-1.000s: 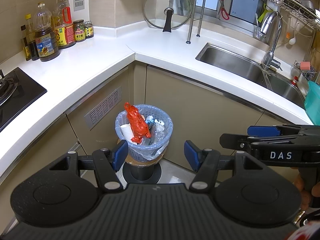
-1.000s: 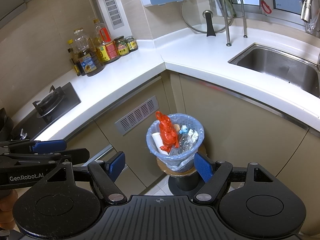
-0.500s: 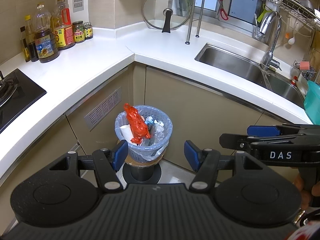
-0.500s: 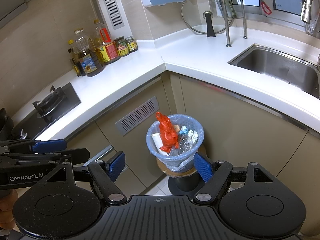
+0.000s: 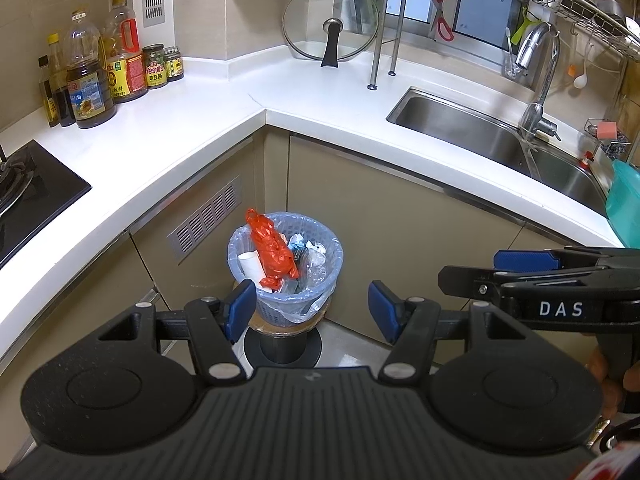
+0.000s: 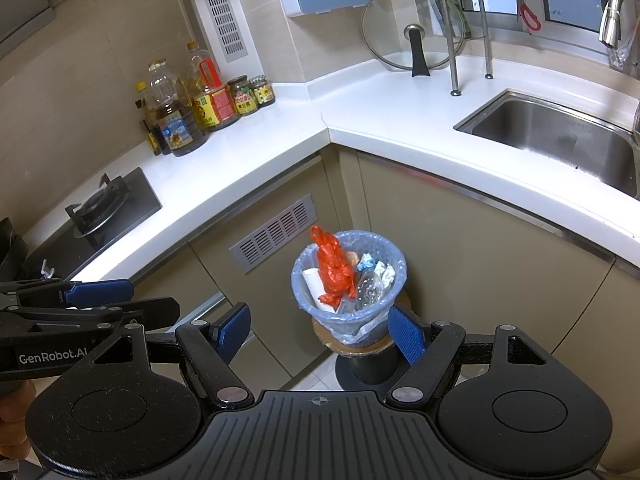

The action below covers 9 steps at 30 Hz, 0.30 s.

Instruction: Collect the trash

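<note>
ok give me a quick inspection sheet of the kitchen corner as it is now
surface: white countertop wraps the corner, mostly bare.
job's things: trash bin with a blue liner stands on a round stand on the floor, full; red plastic bag sticks up above the rim, with a paper roll, crumpled paper and clear plastic.
clutter: oil and sauce bottles and jars by the wall, glass pot lid leaning upright.
grippers: left tool and right tool both open, empty, short of the bin.
cables: nothing seen.
surroundings: steel sink with faucet, gas hob, red scissors hanging by the window.

White counter (image 5: 192, 128), beige cabinets (image 5: 384, 240)
</note>
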Available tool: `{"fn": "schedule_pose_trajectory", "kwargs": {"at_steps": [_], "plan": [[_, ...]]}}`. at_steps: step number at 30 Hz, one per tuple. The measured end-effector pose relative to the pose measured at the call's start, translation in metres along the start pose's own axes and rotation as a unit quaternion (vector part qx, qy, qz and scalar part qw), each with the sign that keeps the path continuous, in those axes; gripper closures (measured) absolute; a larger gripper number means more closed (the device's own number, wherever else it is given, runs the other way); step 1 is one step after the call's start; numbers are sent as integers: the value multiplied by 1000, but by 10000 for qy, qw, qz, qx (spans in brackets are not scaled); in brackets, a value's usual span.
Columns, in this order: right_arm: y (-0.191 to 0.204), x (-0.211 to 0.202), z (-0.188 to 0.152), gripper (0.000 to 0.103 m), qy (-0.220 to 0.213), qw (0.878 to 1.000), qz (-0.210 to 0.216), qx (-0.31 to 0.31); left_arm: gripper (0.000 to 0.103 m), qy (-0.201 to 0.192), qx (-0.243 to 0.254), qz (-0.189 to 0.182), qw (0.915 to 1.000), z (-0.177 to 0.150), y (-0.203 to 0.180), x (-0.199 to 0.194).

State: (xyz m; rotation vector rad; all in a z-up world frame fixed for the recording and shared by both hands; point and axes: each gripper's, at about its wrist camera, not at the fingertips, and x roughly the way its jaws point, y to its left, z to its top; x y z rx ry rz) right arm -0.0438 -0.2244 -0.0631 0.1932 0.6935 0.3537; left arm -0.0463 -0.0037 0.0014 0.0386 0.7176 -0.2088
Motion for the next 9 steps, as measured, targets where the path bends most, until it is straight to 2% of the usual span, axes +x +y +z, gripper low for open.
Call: {"fn": "schedule_pose_trajectory", "kwargs": {"at_steps": [7,9], "plan": [[-3,0,4,27,-7,10000,11,-9,43,-40,30,-36,10000,0,2,-1],[-4,-1,3,27,-2,10000,12,-9,39,-33,25,-30,10000,0,2,-1]]}}
